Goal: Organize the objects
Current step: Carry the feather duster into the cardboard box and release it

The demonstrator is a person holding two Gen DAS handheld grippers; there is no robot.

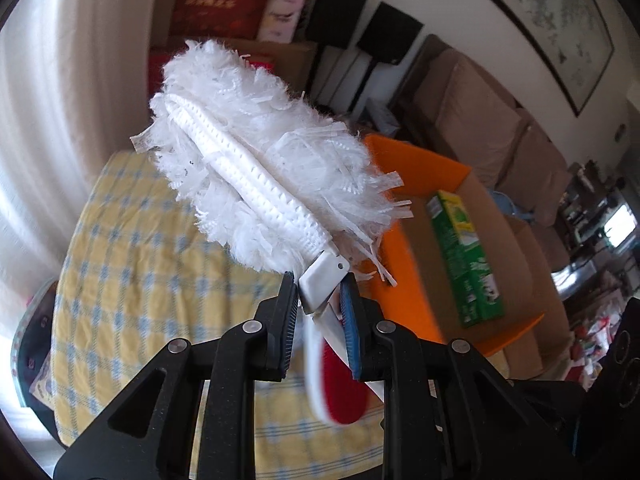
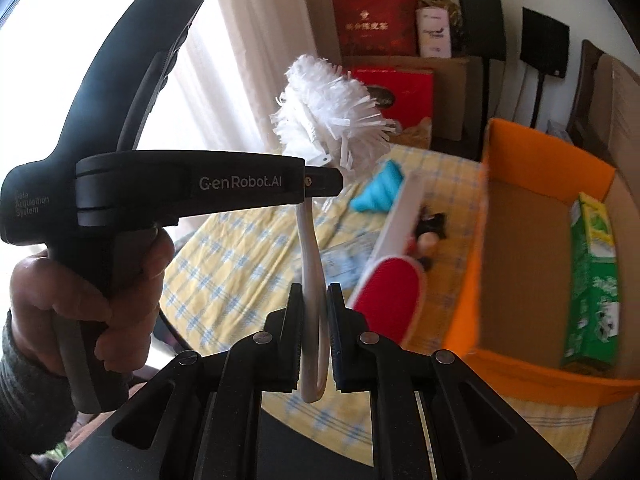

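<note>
A white fluffy duster (image 1: 260, 152) is held up above the table between both grippers. My left gripper (image 1: 318, 292) is shut on the white neck of its handle, just below the fluffy head. In the right wrist view the duster head (image 2: 328, 112) sticks up behind the left gripper (image 2: 336, 180), and the thin white handle (image 2: 312, 272) runs down into my right gripper (image 2: 312, 300), which is shut on it. An open orange cardboard box (image 2: 520, 140) stands to the right with a green carton (image 2: 592, 288) inside.
The table carries a yellow checked cloth (image 2: 224, 264). On it lie a red lint brush (image 2: 388, 288), a blue ridged object (image 2: 380, 188) and a small dark toy figure (image 2: 428, 232). A person's hand (image 2: 100, 292) grips the left tool. Red boxes and black stands line the back wall; a brown sofa (image 1: 480, 120) is behind the box.
</note>
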